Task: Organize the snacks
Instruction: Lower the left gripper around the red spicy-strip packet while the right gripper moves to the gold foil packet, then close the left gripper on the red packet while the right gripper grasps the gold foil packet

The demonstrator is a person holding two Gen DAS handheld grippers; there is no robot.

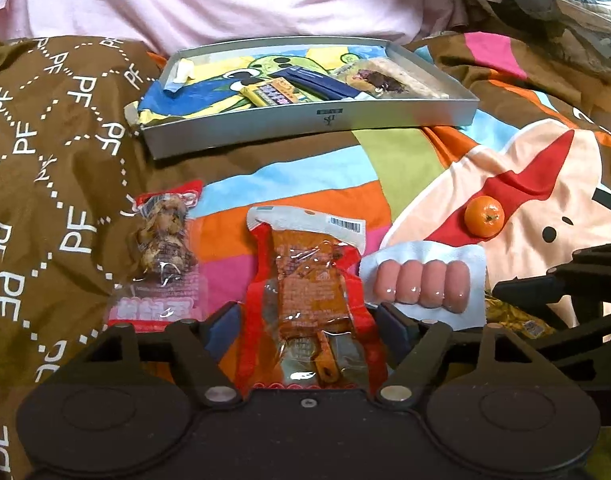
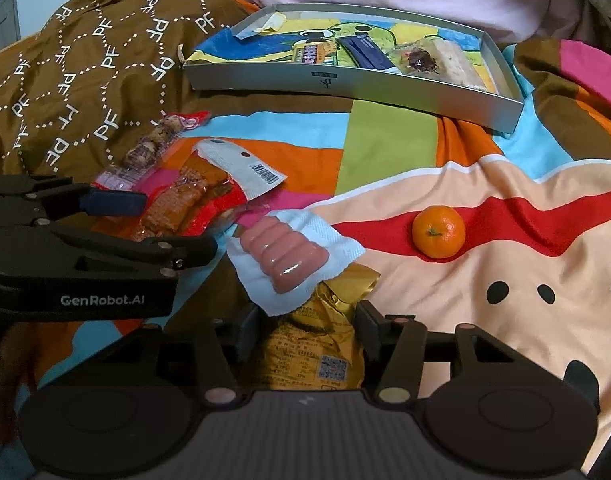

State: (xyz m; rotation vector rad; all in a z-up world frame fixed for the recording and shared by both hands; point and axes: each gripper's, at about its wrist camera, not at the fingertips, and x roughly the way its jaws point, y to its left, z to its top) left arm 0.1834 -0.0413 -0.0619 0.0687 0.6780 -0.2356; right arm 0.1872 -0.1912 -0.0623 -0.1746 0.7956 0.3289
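Jaws of the left gripper (image 1: 305, 322) sit either side of the red packet (image 1: 309, 300), and those of the right gripper (image 2: 305, 328) flank the gold packet (image 2: 317, 344); in both the pads seem to touch the film, though I cannot tell if either truly grips. Both packets lie on the soft quilt (image 2: 505, 184), short of the grey cardboard box (image 1: 305, 120) holding about 4 snacks, and look light, crinkly and slick, so the flat sealed edges are the safest hold. Nearby, the sausage pack (image 2: 281, 256) is smooth and squashy, the orange (image 2: 438, 231) round and liable to roll.
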